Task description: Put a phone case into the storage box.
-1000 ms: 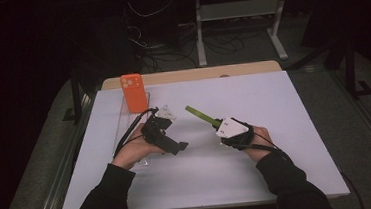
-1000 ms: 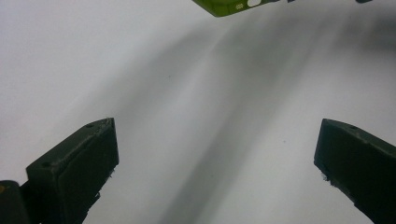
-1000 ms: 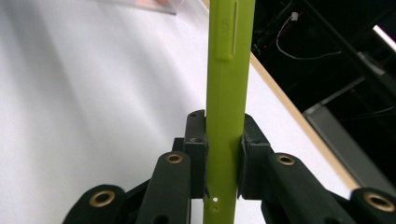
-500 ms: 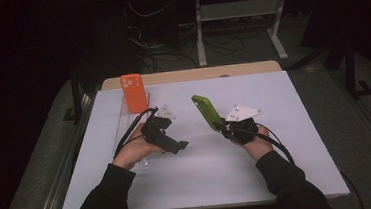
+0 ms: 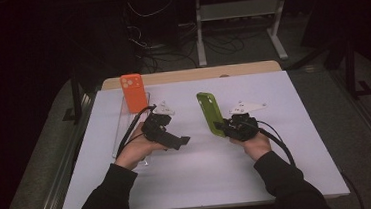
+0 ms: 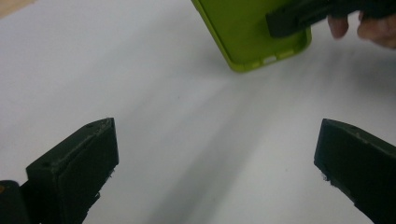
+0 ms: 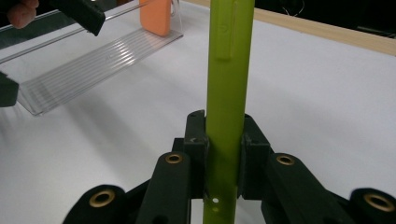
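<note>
While lifted off the table | green phone case (image 7: 229, 84) edge-on between right fingers (image 7: 196, 135) | clamped tight

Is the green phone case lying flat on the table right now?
No, the green phone case stands upright, clamped at its lower end by the right gripper, above the white table.

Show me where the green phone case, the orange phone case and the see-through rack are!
green phone case (image 5: 209, 111), high view, on the middle of its hollow face.
orange phone case (image 5: 134, 92), high view, on the middle of its back.
see-through rack (image 7: 88, 74), right gripper view, on its ribbed floor.
</note>
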Demonstrator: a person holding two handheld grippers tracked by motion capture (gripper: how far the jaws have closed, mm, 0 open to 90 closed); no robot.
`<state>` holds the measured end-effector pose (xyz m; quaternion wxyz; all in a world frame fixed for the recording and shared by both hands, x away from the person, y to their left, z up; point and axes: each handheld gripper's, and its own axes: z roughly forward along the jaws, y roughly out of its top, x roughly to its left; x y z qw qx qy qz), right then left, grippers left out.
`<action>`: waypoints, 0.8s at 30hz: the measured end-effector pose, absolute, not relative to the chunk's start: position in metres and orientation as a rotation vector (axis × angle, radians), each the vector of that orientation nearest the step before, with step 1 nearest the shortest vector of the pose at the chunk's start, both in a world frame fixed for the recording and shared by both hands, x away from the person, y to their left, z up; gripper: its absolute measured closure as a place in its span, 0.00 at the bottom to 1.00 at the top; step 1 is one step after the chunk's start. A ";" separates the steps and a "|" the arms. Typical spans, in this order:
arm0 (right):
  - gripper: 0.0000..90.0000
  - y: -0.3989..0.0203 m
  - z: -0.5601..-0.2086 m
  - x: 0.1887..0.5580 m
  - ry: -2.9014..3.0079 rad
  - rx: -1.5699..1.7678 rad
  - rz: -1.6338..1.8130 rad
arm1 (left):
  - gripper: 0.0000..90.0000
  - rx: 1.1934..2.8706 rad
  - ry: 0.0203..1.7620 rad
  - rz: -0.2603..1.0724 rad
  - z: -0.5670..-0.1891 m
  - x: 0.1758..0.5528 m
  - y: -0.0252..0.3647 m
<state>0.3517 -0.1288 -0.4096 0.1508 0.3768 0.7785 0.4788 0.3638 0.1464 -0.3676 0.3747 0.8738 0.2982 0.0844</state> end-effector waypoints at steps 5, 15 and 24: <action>0.84 -0.127 -0.407 0.351 2.221 1.087 1.388 | 0.00 2.166 0.791 0.212 -0.363 0.366 0.143; 0.84 -0.123 -0.402 0.349 2.201 1.102 1.437 | 0.00 2.031 0.830 0.203 -0.356 0.374 0.134; 0.84 -0.110 -0.399 0.342 2.227 1.077 1.457 | 0.00 1.959 0.837 0.188 -0.356 0.379 0.123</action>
